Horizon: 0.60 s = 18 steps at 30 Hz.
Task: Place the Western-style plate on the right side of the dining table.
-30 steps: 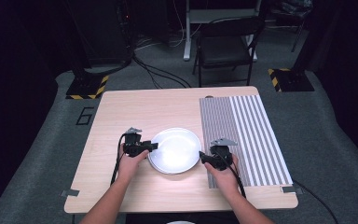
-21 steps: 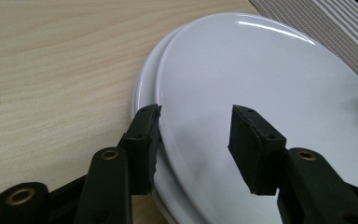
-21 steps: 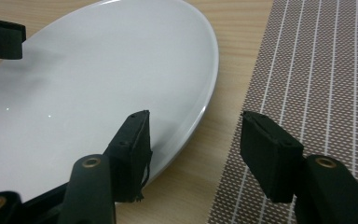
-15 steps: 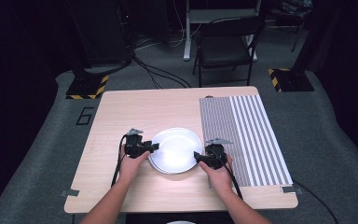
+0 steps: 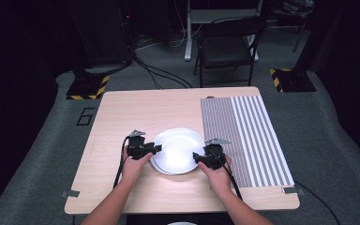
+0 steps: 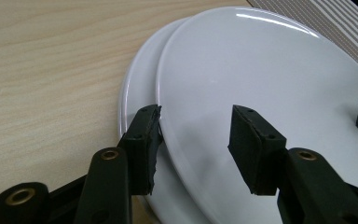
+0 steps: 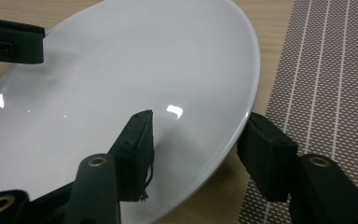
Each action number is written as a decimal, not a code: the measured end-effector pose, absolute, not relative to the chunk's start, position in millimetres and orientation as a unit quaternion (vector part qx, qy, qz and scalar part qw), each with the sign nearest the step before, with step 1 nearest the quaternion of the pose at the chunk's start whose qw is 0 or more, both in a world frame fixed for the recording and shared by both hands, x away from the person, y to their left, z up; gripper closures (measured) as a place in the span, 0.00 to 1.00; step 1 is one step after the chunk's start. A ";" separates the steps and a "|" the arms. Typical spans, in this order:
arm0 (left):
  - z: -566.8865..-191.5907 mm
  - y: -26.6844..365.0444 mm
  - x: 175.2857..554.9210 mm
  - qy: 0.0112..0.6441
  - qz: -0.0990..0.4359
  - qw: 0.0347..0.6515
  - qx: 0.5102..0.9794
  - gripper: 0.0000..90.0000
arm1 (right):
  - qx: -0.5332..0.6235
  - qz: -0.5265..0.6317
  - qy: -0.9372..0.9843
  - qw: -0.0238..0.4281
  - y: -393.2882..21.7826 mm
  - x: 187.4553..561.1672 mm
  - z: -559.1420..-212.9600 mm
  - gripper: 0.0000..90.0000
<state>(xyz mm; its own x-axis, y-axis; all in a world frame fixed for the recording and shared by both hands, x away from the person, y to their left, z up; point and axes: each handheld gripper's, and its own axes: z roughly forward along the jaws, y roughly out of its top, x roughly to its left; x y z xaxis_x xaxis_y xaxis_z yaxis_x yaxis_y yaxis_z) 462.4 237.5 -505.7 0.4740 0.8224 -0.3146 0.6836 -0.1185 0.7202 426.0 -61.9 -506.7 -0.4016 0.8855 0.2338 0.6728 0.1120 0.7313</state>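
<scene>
Two white plates lie stacked on the wooden table (image 5: 136, 112). The upper plate (image 5: 180, 150) (image 6: 270, 70) (image 7: 121, 70) sits shifted to the right of the lower plate (image 6: 137, 88). My left gripper (image 5: 155, 149) (image 6: 196, 135) is shut on the upper plate's left rim, one jaw over the plate and one between the two plates. At the opposite rim, my right gripper (image 5: 198, 158) (image 7: 196, 140) has just been closing and is shut on the same plate, one jaw above it and one below.
A grey striped placemat (image 5: 248, 136) (image 7: 331, 70) covers the table's right part, just beside the plates. Past the far edge stand a black chair (image 5: 227, 47) and two yellow-black striped stand bases (image 5: 86, 86), with cables on the floor.
My right gripper has slid left onto the plate's right rim. The left gripper and the plates have hardly moved.
</scene>
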 end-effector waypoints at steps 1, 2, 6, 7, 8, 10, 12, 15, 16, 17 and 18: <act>-506.2 237.1 462.5 0.506 0.081 0.430 0.743 0.59 | 0.531 0.403 0.733 0.133 -62.5 425.6 -505.7 0.51; -506.8 235.9 462.4 0.509 0.079 0.433 0.740 0.59 | 0.531 0.406 0.732 0.133 -63.3 425.2 -504.3 0.51; -508.3 232.8 462.7 0.509 0.072 0.438 0.738 0.59 | 0.532 0.409 0.729 0.138 -67.2 425.8 -500.1 0.51; -508.9 230.2 462.5 0.508 0.071 0.440 0.737 0.59 | 0.534 0.408 0.728 0.139 -70.1 426.3 -498.3 0.51; -508.9 230.2 462.5 0.508 0.071 0.440 0.737 0.59 | 0.533 0.407 0.728 0.140 -71.4 426.4 -497.6 0.51; -509.3 227.2 462.4 0.506 0.068 0.439 0.739 0.59 | 0.534 0.408 0.727 0.142 -72.8 426.6 -497.0 0.51; -509.9 223.7 462.3 0.503 0.067 0.442 0.740 0.59 | 0.538 0.408 0.724 0.143 -77.4 425.9 -494.2 0.51; -510.6 219.1 462.1 0.497 0.065 0.442 0.744 0.59 | 0.537 0.409 0.723 0.144 -80.6 425.6 -492.6 0.51; -510.7 218.0 462.0 0.498 0.064 0.442 0.743 0.59 | 0.539 0.408 0.722 0.145 -82.1 425.3 -491.7 0.51; -510.8 216.6 462.3 0.497 0.063 0.443 0.744 0.59 | 0.539 0.406 0.723 0.147 -84.6 425.4 -490.8 0.51; -511.0 215.8 462.7 0.495 0.062 0.444 0.744 0.59 | 0.538 0.405 0.724 0.150 -85.7 425.8 -490.8 0.51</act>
